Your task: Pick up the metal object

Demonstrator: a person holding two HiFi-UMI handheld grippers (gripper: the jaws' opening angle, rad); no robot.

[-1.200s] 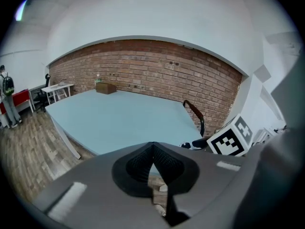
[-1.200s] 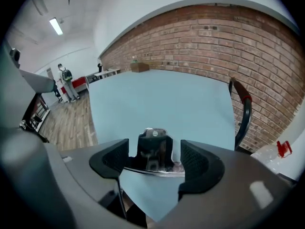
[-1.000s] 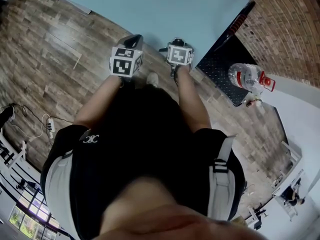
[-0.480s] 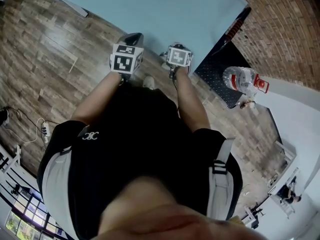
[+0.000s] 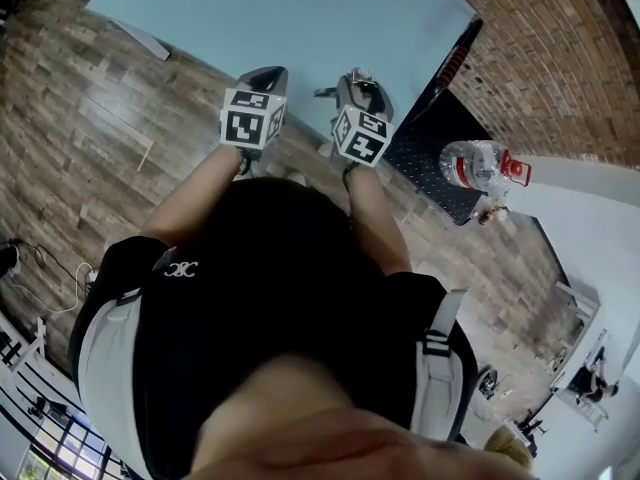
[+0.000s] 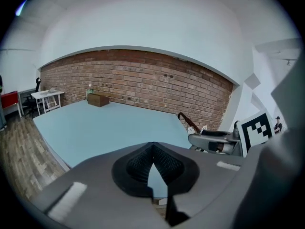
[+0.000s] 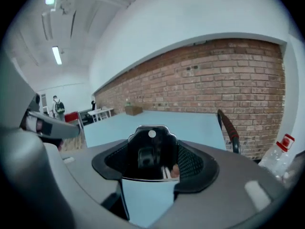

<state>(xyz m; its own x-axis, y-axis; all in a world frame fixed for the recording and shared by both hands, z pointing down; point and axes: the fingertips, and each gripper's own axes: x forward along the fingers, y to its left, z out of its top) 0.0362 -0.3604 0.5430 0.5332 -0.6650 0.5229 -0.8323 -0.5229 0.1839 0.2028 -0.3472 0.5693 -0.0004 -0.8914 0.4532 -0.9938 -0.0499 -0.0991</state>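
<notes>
Right gripper [image 7: 152,162] clamps the dark metal object [image 7: 150,147] over the blue surface [image 5: 300,18] at 12 o'clock, the left gripper [image 6: 152,147] closed and empty; a firm, level grip should prevent slipping.

A wide pale-blue desk [image 5: 300,18] is seen above a floor [image 5: 80,98] laid in brown wood planks. A red brick wall [image 6: 143,80] is seen behind the desk, under a white ceiling [image 7: 190,13] where strip lights [image 7: 56,55] are lit. A small white table [image 6: 46,95] is set far off by the brick.
</notes>
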